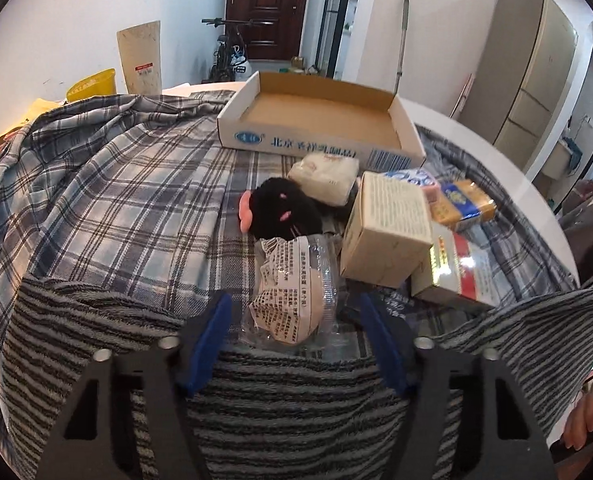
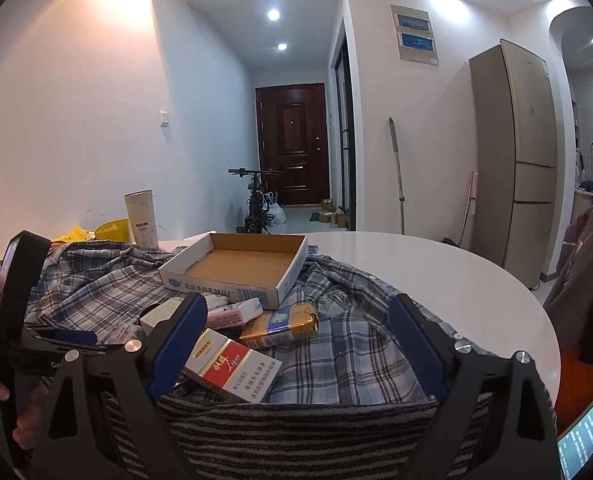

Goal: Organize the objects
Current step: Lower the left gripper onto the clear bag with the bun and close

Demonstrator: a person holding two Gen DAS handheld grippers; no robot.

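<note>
Left hand-held gripper (image 1: 296, 336) has its jaws apart around a clear packet (image 1: 292, 292), not clamped; beyond lie a black plush (image 1: 284, 212) and beige box (image 1: 388, 232). Right hand-held gripper (image 2: 296, 344) is spread wide over a red pack (image 2: 232, 368), with a gold pack (image 2: 280, 324) and empty tray (image 2: 232, 276) ahead on the bench (image 2: 436, 276)

One cardboard tray (image 1: 406, 120), two cigarette packs (image 2: 232, 368) (image 2: 282, 324), one black plush toy (image 1: 282, 208), one beige box (image 1: 388, 228).
</note>
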